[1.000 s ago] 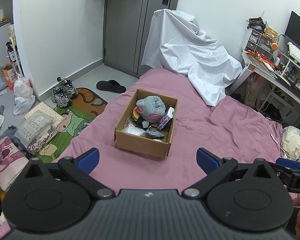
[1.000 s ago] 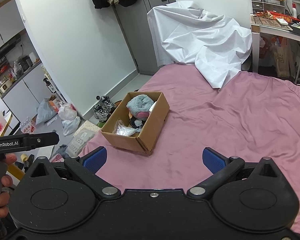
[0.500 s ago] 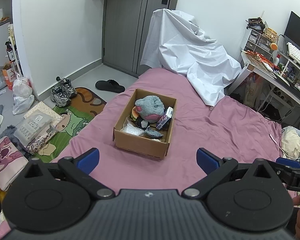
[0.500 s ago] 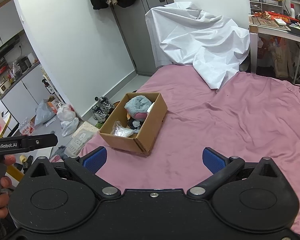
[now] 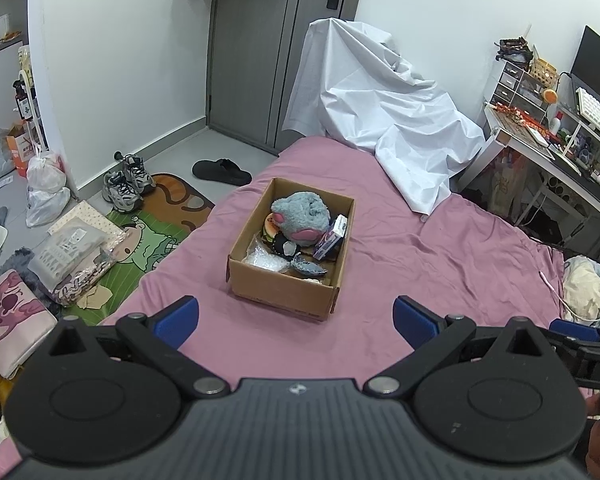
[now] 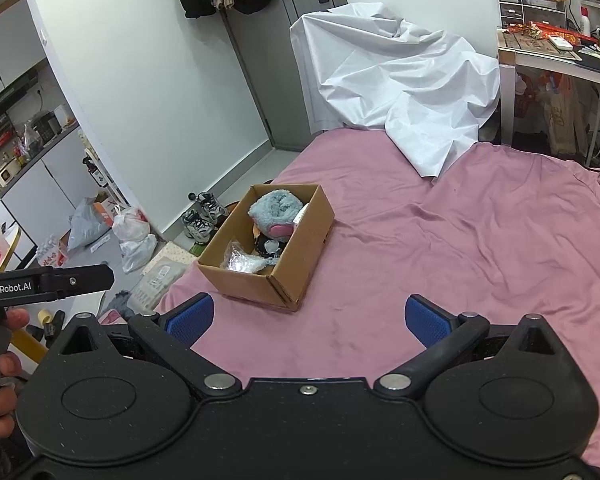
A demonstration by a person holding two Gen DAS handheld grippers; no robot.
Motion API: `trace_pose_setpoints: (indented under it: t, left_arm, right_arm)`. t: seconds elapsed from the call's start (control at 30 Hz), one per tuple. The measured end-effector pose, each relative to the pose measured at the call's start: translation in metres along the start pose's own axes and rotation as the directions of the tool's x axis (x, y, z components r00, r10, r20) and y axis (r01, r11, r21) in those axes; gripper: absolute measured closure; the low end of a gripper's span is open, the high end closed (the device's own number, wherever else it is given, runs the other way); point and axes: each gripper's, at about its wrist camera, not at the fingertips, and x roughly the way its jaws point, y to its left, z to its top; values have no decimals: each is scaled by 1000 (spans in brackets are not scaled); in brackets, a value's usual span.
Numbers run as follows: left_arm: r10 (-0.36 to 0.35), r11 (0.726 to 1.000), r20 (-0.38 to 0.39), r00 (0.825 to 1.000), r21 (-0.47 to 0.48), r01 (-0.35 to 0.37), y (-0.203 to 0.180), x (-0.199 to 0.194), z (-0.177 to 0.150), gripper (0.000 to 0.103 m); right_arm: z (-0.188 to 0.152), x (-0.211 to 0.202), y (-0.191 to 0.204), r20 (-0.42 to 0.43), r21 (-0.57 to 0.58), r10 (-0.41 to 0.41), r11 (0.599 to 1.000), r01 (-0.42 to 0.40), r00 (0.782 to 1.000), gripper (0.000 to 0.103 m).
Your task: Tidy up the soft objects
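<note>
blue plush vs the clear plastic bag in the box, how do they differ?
The blue plush is fuzzy, opaque grey-blue with pink patches; the clear plastic bag is shiny and see-through. The plush bulks up above the rim at the far end of the cardboard box; the bag lies low at the near end. Both sit inside the box, untouched by either gripper.

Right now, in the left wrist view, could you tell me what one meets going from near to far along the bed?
Left gripper → cardboard box → blue-grey plush toy inside it → draped white sheet → grey door.
</note>
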Motion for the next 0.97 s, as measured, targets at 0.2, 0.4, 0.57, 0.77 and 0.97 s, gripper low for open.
trace_pose_setpoints:
  t: [0.2, 0.4, 0.57, 0.77, 0.97]
  left_arm:
    - [4, 1000, -2, 1000, -3, -4, -1, 1, 1, 1]
    - [6, 1000, -9, 1000, -10, -6, 1, 1, 0, 1]
    - [4, 1000, -16, 1000, -6, -4, 0, 3, -2, 1]
    - [-3, 1000, -16, 1000, 10, 3, -5, 3, -4, 1]
    - [-4, 1000, -29, 1000, 17, 4, -8, 6, -5, 1]
  right_arm:
    - [0, 1, 0, 3, 1, -2, 1000, 2, 1000, 0]
    - [-1, 3, 0, -2, 2, -6, 1000, 6, 1000, 0]
    - [-3, 3, 0, 1, 2, -9, 1000, 9, 1000, 0]
    - [-6, 5, -4, -3, 16, -10, 1000, 10, 1000, 0]
    - [-9, 6, -7, -4, 23, -11, 1000, 11, 1000, 0]
